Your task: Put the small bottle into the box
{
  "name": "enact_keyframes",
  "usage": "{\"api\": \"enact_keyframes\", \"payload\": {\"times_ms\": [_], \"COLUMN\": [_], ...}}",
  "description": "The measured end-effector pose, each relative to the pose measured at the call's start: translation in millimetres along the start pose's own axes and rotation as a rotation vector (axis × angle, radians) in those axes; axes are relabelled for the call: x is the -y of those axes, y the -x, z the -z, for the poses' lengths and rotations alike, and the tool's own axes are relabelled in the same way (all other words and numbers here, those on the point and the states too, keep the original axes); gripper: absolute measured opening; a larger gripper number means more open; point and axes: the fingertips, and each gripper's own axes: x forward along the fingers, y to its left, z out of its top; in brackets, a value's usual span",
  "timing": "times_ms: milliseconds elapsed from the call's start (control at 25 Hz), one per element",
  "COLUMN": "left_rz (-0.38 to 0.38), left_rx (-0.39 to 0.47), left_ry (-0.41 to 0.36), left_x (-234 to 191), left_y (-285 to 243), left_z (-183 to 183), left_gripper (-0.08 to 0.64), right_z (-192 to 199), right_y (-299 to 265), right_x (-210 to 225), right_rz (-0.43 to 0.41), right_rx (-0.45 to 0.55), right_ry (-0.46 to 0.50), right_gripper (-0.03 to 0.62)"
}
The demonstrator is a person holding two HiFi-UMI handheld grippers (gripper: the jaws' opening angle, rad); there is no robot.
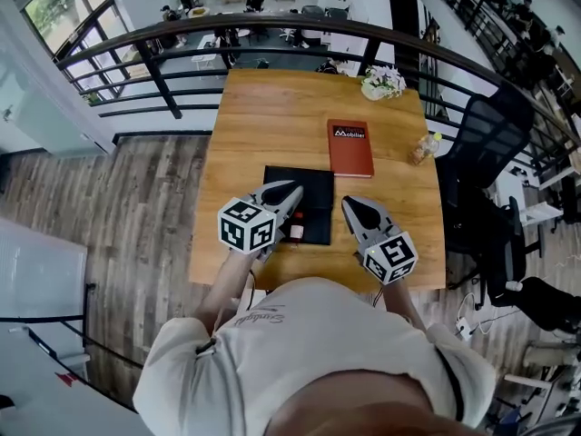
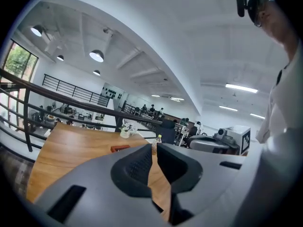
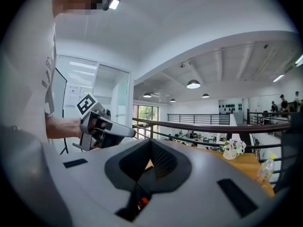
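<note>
Both tongs hang above the near half of the wooden desk (image 1: 272,125), in the lower middle of the head view. The left tongs (image 1: 292,191) are closed tip to tip with nothing in them; in their own view only a sliver of desk shows between the pads. The right tongs (image 1: 349,205) are also closed and empty, with their tips meeting.

Under and between them lies the flat black box (image 1: 313,189). The small bottle (image 1: 297,232) sits at the box's lower edge, just right of the left tongs' body, and neither tongs touches it. I cannot tell whether it rests inside the box or on its lip: it is tiny, and the left marker cube covers the box's lower left corner. In the right gripper view a red speck shows low through the slot under the jaws, too small to make out.

Further up the desk a red book (image 1: 350,148) lies just beyond the box's upper right corner. A clear plastic bottle (image 1: 423,148) stands near the right edge, and a pot of flowers (image 1: 383,82) sits at the upper right corner. A dark curved railing (image 1: 272,34) runs behind the desk, and a black office chair (image 1: 490,134) stands to the right. The person's shoulders fill the bottom of the frame and hide the desk's near edge.
</note>
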Motion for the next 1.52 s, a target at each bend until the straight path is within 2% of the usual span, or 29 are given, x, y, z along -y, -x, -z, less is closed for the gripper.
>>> {"api": "enact_keyframes", "payload": {"times_ms": [240, 400, 600, 760, 880, 1160, 1320, 1520], "left_rz": [-0.025, -0.042, -0.079, -0.114, -0.108, -0.149, -0.157, -0.175], "left_rx": [0.018, 0.031, 0.041, -0.008, -0.008, 0.017, 0.023, 0.055], "left_ry": [-0.077, -0.105, -0.134, -0.176, -0.152, -0.156, -0.141, -0.111], "left_x": [1, -1, -8, -14, -15, -29, -33, -35], "left_y": [1, 3, 9, 8, 10, 22, 27, 32], "left_z": [-7, -12, -15, -1, 5, -6, -6, -7], "left_gripper": [0.041, 0.041, 0.041, 0.041, 0.041, 0.041, 0.041, 0.041], "right_z": [-28, -28, -26, -25, -24, -18, -22, -22], "right_y": [6, 9, 6, -1, -5, -12, -15, -11], "right_x": [2, 15, 13, 6, 2, 5, -2, 2], "right_rz": [0.021, 0.061, 0.05, 0.041, 0.032, 0.055, 0.04, 0.066], "right_rx": [0.034, 0.022, 0.037, 0.036, 0.032, 0.021, 0.034, 0.017], "right_ry": [0.022, 0.002, -0.022, -0.025, -0.023, -0.059, -0.039, -0.028], "right_gripper": [-0.005, -0.005, -0.005, -0.005, -0.005, -0.005, -0.006, -0.006]}}
